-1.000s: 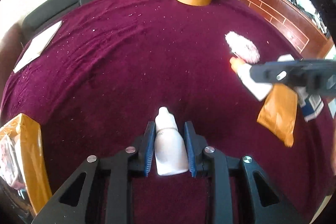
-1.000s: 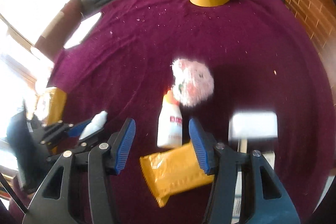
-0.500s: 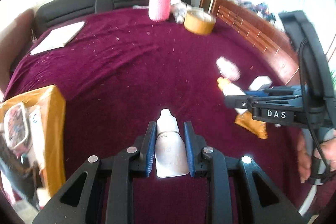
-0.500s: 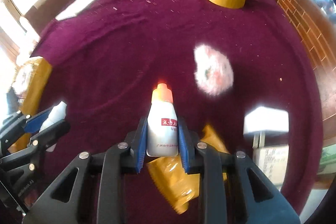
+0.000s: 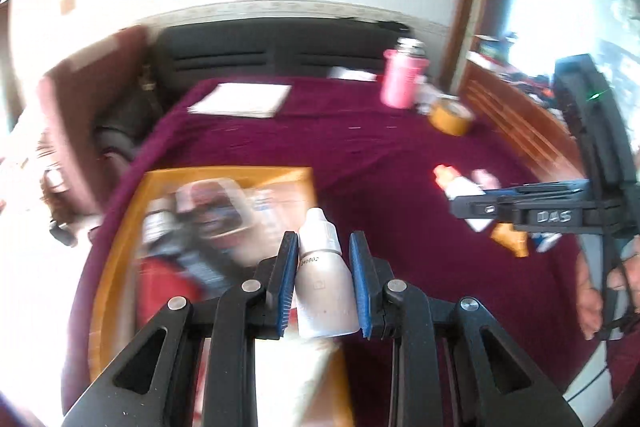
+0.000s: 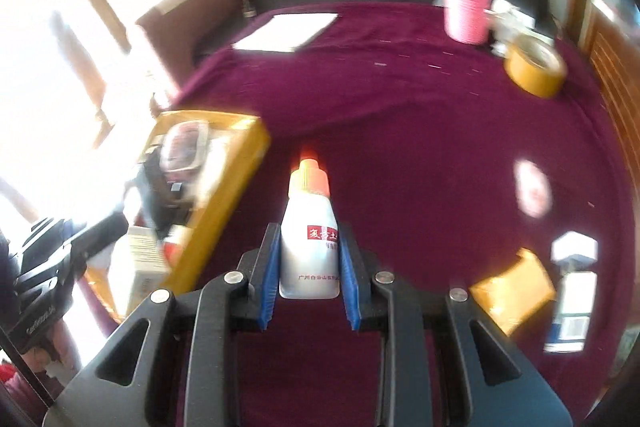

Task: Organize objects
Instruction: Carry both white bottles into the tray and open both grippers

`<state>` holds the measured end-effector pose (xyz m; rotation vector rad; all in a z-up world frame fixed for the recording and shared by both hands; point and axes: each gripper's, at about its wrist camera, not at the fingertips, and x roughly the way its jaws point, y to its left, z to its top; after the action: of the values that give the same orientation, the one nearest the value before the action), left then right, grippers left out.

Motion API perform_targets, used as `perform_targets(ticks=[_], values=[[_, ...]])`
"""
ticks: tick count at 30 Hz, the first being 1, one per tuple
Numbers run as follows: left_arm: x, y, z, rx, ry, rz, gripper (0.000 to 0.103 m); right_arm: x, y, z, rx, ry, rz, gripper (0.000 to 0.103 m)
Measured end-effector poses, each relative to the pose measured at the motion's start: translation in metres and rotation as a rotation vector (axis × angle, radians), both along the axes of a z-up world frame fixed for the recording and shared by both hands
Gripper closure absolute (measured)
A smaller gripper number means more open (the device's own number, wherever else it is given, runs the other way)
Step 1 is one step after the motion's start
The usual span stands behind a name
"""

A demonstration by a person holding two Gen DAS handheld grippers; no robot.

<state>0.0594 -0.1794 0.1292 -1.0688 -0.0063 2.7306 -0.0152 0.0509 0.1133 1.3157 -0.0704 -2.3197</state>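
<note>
My left gripper [image 5: 323,241] is shut on a small white dropper bottle [image 5: 322,283], held in the air over the near right edge of a yellow open box [image 5: 224,173] filled with blurred items. My right gripper [image 6: 308,231] is shut on a white bottle with an orange cap [image 6: 308,255], held above the maroon cloth just right of that yellow box [image 6: 236,167]. In the left wrist view the right gripper [image 5: 472,205] shows at the right edge with the orange-capped bottle [image 5: 456,185] in it. The left gripper's black frame [image 6: 52,255] shows at the lower left of the right wrist view.
On the maroon cloth lie a pink fluffy item [image 6: 532,189], an orange packet [image 6: 514,291] and a white and blue carton [image 6: 572,291] at the right. A pink knitted cup [image 6: 468,9], a tape roll [image 6: 534,67] and white paper [image 6: 288,31] sit at the back before a black sofa.
The right gripper closed on the orange-capped bottle and lifted it. Both grippers rose and swung left toward the yellow box, each carrying its bottle; the left now hangs over the box.
</note>
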Motion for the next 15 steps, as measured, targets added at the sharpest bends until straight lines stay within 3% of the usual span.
perform_targets(ticks=[4, 9, 15], values=[[0.004, -0.048, -0.02, -0.049, -0.011, 0.11, 0.081, -0.003, -0.058, -0.005, -0.012, -0.019, 0.072, 0.078], [-0.001, -0.096, -0.059, -0.026, -0.084, 0.199, 0.081, -0.014, -0.124, -0.025, 0.04, -0.054, 0.131, 0.078], [-0.007, -0.112, -0.088, -0.017, -0.119, 0.236, 0.083, -0.032, -0.177, -0.069, 0.103, -0.132, 0.116, 0.078]])
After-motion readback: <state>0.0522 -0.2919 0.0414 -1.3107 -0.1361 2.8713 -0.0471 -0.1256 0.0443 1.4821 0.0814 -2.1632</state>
